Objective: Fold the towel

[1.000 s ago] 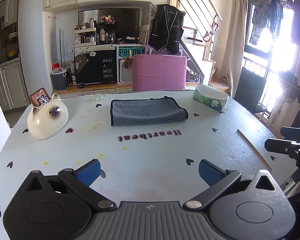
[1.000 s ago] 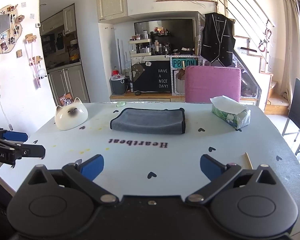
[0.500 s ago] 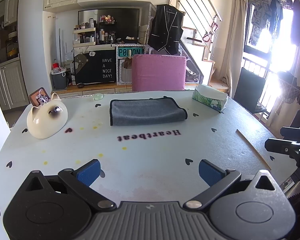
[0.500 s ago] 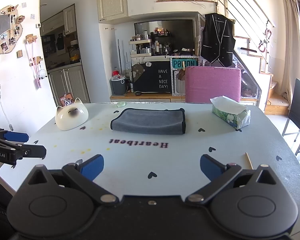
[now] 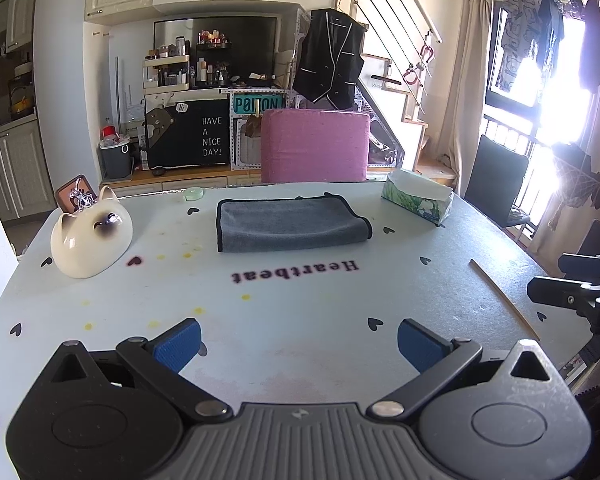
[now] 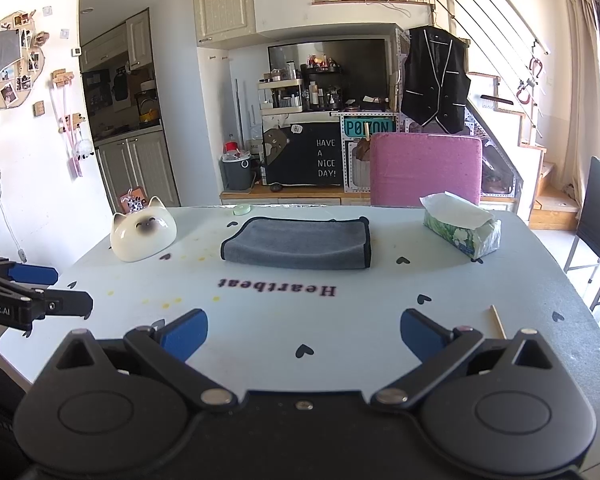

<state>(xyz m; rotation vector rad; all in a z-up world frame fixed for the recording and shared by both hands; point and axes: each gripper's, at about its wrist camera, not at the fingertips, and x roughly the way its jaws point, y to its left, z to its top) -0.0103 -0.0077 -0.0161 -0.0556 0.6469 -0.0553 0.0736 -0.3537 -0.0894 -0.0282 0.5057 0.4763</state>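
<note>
Both claws hover low over the near edge of the worktop, well apart from the towel. Left claw has its blue pads spread wide and grips nothing; right claw is spread wide as well and is also empty. Between them and the towel the word "Heartbeat" is printed on the worktop. A thin wooden stick lies at the right. Further away the grey towel lies folded flat in the middle, a cat-shaped white bowl at its left, a tissue box at its right, a pink chair behind
</note>
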